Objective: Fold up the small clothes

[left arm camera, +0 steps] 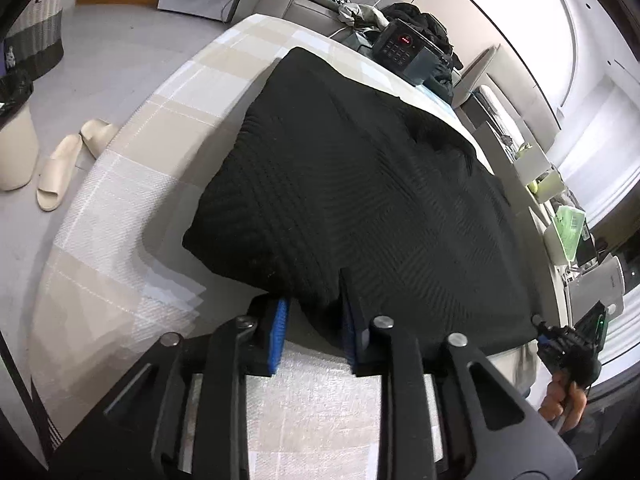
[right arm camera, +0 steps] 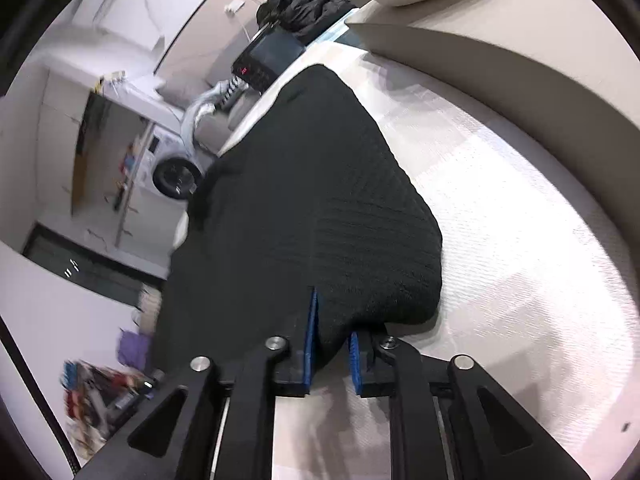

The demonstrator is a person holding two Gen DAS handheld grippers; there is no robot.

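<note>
A black knit garment [left arm camera: 352,184] lies spread on the plaid-covered table [left arm camera: 132,152]. My left gripper [left arm camera: 314,312] is shut on its near left corner, the cloth pinched between the blue pads [left arm camera: 280,320]. In the right wrist view the same garment [right arm camera: 316,200] runs away from me, and my right gripper [right arm camera: 332,340] is shut on its near right corner, blue pads [right arm camera: 310,340] on both sides of the fold. The right gripper and the hand holding it also show in the left wrist view [left arm camera: 568,344] at the garment's right corner.
A black device with red digits [left arm camera: 404,46] and a dark clothes pile [left arm camera: 424,20] sit at the table's far end. Slippers [left arm camera: 68,160] and a bin [left arm camera: 14,148] stand on the floor left. A washing machine [right arm camera: 172,168] is beyond. Boxes and bottles [left arm camera: 560,216] line the right.
</note>
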